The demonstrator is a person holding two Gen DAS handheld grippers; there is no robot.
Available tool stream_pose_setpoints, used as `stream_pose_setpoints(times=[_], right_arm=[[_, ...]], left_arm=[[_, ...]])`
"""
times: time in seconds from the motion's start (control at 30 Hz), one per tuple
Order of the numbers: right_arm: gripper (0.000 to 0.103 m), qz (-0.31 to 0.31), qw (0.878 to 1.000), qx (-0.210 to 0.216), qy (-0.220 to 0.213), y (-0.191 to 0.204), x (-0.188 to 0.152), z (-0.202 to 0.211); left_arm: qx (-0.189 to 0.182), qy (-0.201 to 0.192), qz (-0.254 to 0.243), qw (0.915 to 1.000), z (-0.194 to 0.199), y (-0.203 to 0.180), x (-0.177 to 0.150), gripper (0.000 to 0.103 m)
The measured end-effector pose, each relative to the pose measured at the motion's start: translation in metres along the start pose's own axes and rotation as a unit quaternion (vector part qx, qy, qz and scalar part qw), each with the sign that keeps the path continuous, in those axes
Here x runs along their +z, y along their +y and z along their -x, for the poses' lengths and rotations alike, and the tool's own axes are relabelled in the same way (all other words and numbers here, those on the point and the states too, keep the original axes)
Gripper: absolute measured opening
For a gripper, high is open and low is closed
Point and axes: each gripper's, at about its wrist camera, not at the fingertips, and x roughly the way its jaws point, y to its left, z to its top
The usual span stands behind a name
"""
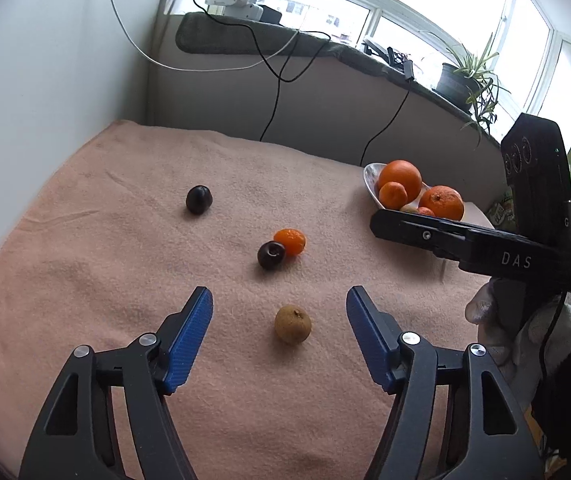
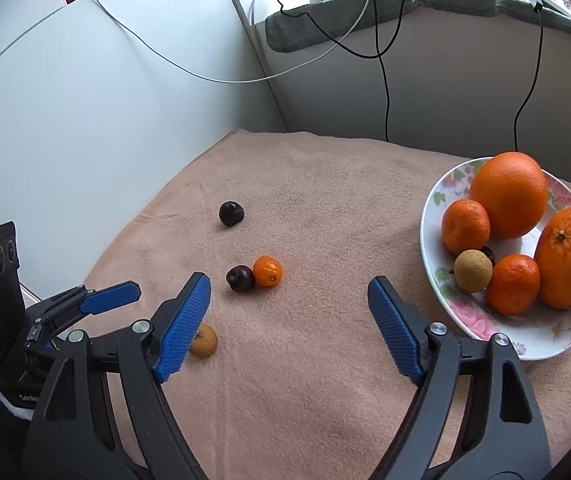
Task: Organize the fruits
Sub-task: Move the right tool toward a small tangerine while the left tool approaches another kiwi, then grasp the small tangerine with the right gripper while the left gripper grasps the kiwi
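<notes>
Though edge-on leftward, plate (image 2: 433, 216) floral rightward.

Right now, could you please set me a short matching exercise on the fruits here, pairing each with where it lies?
Things:
1. large orange
2. brown fruit on the cloth
3. small orange fruit
4. lone dark fruit

Places:
A. alone, toward the far left of the cloth
B. touching another dark fruit mid-cloth
C. on the flowered plate
D. between the open fingers of the left gripper, untouched

Pairs: 1-C, 2-D, 3-B, 4-A
</notes>
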Motion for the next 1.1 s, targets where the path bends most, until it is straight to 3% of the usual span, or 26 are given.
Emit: stream_pose_setpoints(times=[0.13, 0.33, 0.4, 0.83, 0.97, 1.1], right_arm=[[0.060, -0.049, 0.998, 0.032, 0.033, -0.009, 0.003, -0.023], [0.052, -0.089, 0.993, 0.059, 0.049, -0.013, 0.007, -0.045], [0.049, -0.098, 0.992, 0.063, 0.056, -0.014, 0.009, -0.052], [0.034, -0.122, 0.986, 0.076, 0.078, -0.011, 0.009, -0.078], [0.025, -0.122, 0.986, 0.074, 0.082, -0.009, 0.009, -0.086], [0.024, -0.121, 0.987, 0.075, 0.079, -0.009, 0.008, -0.087]], left_arm=[[-0.008, 0.016, -0.010, 0.9998, -0.009, -0.008, -0.008, 0.059], [-0.009, 0.028, -0.022, 0.9993, -0.016, -0.010, -0.015, 0.051], [-0.010, 0.032, -0.020, 0.9992, -0.017, -0.008, -0.015, 0.044], [-0.013, 0.041, -0.022, 0.9988, -0.030, -0.011, -0.015, 0.037], [-0.014, 0.044, -0.024, 0.9986, -0.033, -0.013, -0.014, 0.034], [-0.011, 0.047, -0.020, 0.9986, -0.036, -0.013, -0.014, 0.029]])
